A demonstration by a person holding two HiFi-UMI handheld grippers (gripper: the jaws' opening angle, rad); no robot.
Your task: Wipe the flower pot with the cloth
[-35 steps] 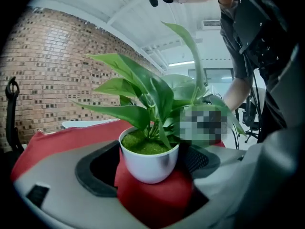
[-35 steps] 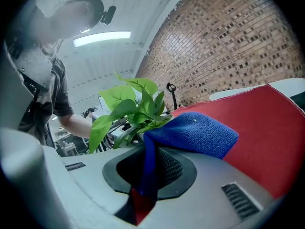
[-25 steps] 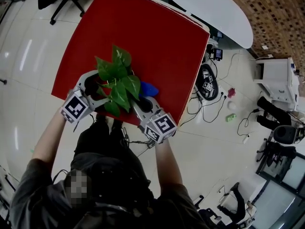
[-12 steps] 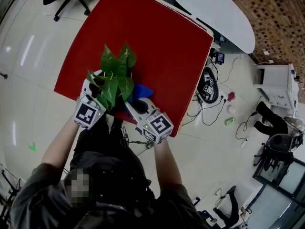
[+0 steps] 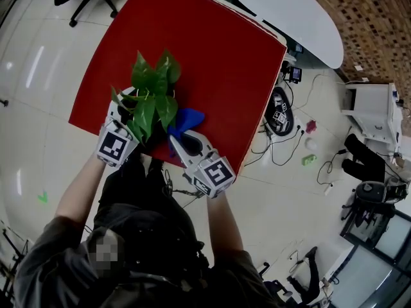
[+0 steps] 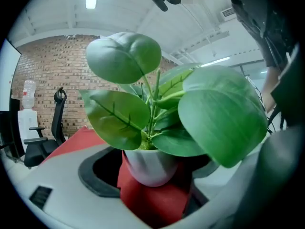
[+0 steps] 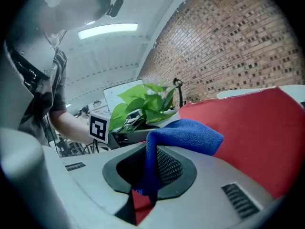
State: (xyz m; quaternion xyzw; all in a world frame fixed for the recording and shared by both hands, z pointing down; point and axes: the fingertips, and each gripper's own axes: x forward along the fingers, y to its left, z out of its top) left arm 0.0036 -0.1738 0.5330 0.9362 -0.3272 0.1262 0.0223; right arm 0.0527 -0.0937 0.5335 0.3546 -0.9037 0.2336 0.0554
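Flower pot (image 6: pixel 150 167) sits clamped between the left tongs (image 6: pixel 155 192); the right tongs (image 7: pixel 151 178) pinch the cloth (image 7: pixel 187 135) just beside it.

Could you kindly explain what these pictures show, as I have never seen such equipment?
There is no robot: a person holds a two-jaw tool in each hand. The head view comes from a camera on the person's head, looking down on a red table. The other two views come from cameras riding on each tool, looking along its jaws. The left hand-held gripper is closed round a white flower pot with green leaves. The right hand-held gripper pinches a blue cloth, close beside the plant; whether it touches the pot I cannot tell.
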